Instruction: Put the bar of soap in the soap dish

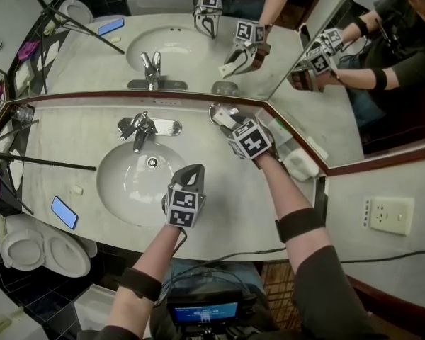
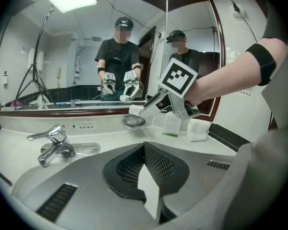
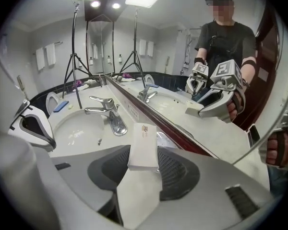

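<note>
Hovering just above the soap dish [image 2: 133, 122] beside the mirror [image 1: 92, 55], faucet [image 1: 143, 127] to its left, white packets [image 1: 301, 163] to its right: bar of soap [image 3: 143, 146], clamped in right gripper [image 1: 219, 113] jaws. Left gripper [image 1: 193, 172] jaws closed, at the basin's [image 1: 127, 179] right rim.

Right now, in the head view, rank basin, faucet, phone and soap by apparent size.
1. Basin
2. Faucet, counting its base plate
3. Phone
4. Soap, which looks smallest, but it is partly hidden in the jaws, so its rank against the phone is unsure.
</note>
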A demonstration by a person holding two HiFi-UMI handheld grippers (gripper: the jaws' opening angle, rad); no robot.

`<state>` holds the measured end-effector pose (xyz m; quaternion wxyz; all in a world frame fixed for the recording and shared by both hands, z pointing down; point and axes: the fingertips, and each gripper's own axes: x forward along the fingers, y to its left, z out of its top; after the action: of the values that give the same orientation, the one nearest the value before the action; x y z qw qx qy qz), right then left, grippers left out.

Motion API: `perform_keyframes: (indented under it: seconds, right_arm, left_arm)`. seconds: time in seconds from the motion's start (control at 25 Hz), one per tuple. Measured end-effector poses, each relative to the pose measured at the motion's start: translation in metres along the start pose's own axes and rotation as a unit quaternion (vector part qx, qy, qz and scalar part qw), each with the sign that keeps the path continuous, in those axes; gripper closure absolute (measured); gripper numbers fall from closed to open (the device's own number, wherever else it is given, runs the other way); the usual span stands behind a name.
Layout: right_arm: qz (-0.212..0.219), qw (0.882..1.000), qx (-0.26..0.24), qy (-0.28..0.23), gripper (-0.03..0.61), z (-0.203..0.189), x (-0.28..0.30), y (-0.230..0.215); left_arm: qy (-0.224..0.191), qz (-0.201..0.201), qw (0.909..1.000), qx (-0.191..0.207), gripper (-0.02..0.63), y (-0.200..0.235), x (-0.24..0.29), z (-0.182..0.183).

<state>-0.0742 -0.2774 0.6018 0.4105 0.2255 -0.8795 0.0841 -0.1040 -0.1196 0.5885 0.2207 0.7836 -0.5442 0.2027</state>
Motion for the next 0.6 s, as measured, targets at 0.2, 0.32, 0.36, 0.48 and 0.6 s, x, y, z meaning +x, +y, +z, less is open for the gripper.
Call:
perform_keyframes:
  seconds: [0.2,0.32,0.36,0.48,0.6]
  right_arm:
    - [-0.018,0.998,0.035,-0.041,0.380,-0.020,-0.048,0.014]
    - [-0.030,0.993,0.086,-0.074,0.380,-0.038,-0.083,0.028]
    - [-0.035,0.991,0.100,-0.085,0.380,-0.044,-0.094,0.033]
    - [-0.052,0.984,0.128,-0.110,0.380,-0.065,-0.125,0.053]
    - [-0.068,0.981,0.136,-0.119,0.380,-0.086,-0.149,0.071]
  left_arm:
    - [-0.001,0.003,0.9998,0.019,0.612,-0.010,-0.024,0.003]
    - [-0.002,0.005,0.9994,0.035,0.612,-0.017,-0.037,0.005]
    - [-0.003,0.005,0.9991,0.042,0.612,-0.019,-0.042,0.006]
    - [-0.009,0.001,0.9979,0.064,0.612,-0.024,-0.056,0.009]
    - [-0.018,-0.002,0.9969,0.076,0.612,-0.029,-0.067,0.014]
